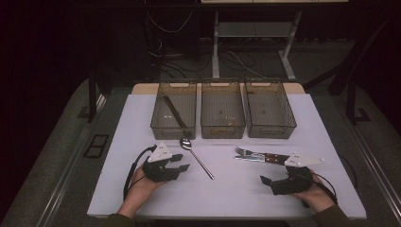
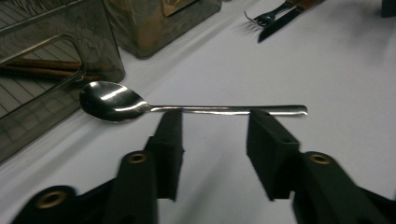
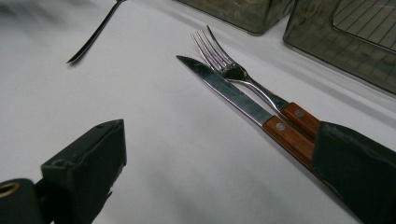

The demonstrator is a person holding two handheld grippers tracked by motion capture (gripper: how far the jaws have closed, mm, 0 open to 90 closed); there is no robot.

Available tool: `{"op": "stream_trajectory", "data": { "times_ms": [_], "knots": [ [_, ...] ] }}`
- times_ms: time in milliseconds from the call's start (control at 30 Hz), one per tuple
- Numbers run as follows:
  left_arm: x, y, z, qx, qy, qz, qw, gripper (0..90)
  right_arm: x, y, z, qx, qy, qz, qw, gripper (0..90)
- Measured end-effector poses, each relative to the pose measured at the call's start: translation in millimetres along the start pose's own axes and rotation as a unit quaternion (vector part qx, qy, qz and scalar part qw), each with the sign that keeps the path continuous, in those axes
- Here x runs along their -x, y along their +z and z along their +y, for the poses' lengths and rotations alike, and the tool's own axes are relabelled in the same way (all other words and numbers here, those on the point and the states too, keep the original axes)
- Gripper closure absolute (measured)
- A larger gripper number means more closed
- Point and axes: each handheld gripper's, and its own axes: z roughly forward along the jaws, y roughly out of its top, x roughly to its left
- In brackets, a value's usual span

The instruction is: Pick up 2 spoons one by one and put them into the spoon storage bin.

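Note:
A steel spoon (image 1: 197,160) lies on the white table (image 1: 227,194), its bowl near the left bin. In the left gripper view the spoon (image 2: 187,108) runs crosswise just beyond the jaw tips. My left gripper (image 2: 215,119) is open, its jaws apart with nothing between them; in the high view the left gripper (image 1: 182,162) sits left of the spoon's handle. A fork (image 3: 219,60) and a knife (image 3: 224,88) with wooden handles lie side by side. My right gripper (image 3: 219,140) is wide open, one jaw over their handle ends. In the high view the right gripper (image 1: 267,183) is below the knife (image 1: 255,160).
Three translucent bins stand in a row at the back: left bin (image 1: 173,126), middle bin (image 1: 222,133), right bin (image 1: 272,132). A long dark utensil (image 1: 176,113) lies in the left bin. Cables and table legs are on the floor behind.

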Motion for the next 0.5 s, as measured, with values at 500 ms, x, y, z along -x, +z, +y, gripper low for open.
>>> {"op": "stream_trajectory", "data": {
  "times_ms": [500],
  "knots": [
    [-24.8,59.8,26.5,-0.066,0.008,0.016,0.9976,89.1,0.4,3.8,-0.5,-0.009,-0.004,-0.005,0.9999,3.5]
  ]
}}
